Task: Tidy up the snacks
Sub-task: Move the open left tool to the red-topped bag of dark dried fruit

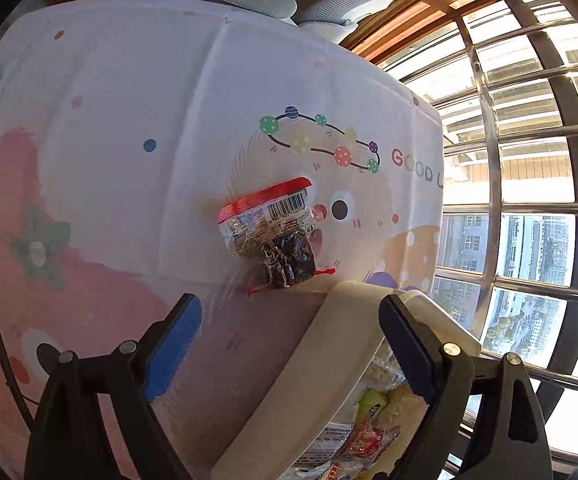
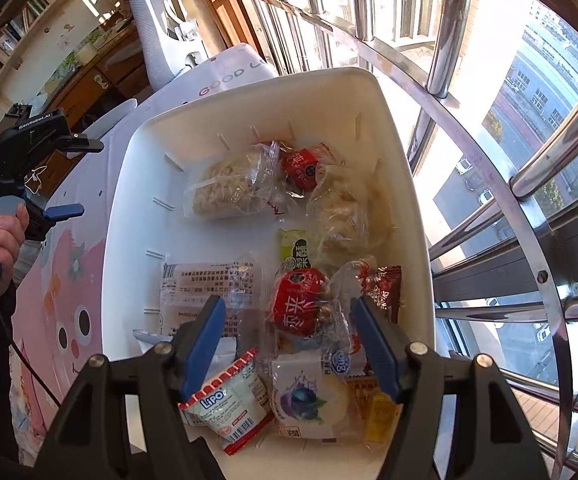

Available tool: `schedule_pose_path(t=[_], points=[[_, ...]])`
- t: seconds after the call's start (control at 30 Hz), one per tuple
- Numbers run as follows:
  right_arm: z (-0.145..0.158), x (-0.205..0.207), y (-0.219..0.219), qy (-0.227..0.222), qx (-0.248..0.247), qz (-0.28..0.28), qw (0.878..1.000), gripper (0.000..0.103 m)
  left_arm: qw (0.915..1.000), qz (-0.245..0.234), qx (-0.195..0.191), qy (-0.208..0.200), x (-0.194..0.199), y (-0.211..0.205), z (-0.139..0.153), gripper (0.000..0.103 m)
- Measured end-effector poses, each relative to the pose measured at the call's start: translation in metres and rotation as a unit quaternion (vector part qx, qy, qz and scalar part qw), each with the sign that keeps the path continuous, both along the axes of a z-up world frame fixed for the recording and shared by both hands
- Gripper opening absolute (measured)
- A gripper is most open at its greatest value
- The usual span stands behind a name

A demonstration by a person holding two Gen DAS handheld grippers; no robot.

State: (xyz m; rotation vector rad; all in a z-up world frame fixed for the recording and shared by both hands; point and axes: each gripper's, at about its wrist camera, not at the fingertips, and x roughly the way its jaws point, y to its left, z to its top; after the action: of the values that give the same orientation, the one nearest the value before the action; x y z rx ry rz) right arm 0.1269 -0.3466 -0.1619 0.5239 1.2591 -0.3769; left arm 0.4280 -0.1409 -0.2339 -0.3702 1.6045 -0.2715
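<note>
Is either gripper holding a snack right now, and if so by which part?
Nothing is held. The left gripper is open, short of the red-topped snack packet lying on the tablecloth. The right gripper is open above the white bin.

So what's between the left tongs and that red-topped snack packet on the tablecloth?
Only bare tablecloth, per the left wrist view; left tongs are open, the packet lying ahead by the white bin's rim.

A counter (image 1: 101, 128) draped in a white and pink cartoon-print cloth (image 1: 89, 280) is carrying two things. A small clear snack packet (image 1: 273, 232) with a red top is lying on the cloth, just beside the rim of a white bin (image 2: 329, 92) sitting at the window-side edge.
</note>
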Motion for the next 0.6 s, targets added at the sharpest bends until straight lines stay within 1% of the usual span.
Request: schedule_pose_path(t=[0.13,0.3,0.5,0.6], points=[[-0.002,0.002,0.002,0.010,0.003,-0.003,1.000,0.067,0.9996,0.004,0.000,0.028,0.016,-0.013,-0.016,0.090],[-0.002,0.005,0.003,0.015,0.001,-0.001,1.000,0.067,0.9982,0.002,0.008,0.059,0.029,-0.027,-0.036,0.090],[-0.005,0.006,-0.003,0.022,0.002,-0.012,1.000,0.067,0.9958,-0.005,0.041,0.082,0.034,-0.041,-0.056,0.089],[-0.005,0.006,-0.007,0.023,0.002,-0.019,1.000,0.067,0.9944,-0.010,0.053,0.091,0.034,-0.047,-0.064,0.087]])
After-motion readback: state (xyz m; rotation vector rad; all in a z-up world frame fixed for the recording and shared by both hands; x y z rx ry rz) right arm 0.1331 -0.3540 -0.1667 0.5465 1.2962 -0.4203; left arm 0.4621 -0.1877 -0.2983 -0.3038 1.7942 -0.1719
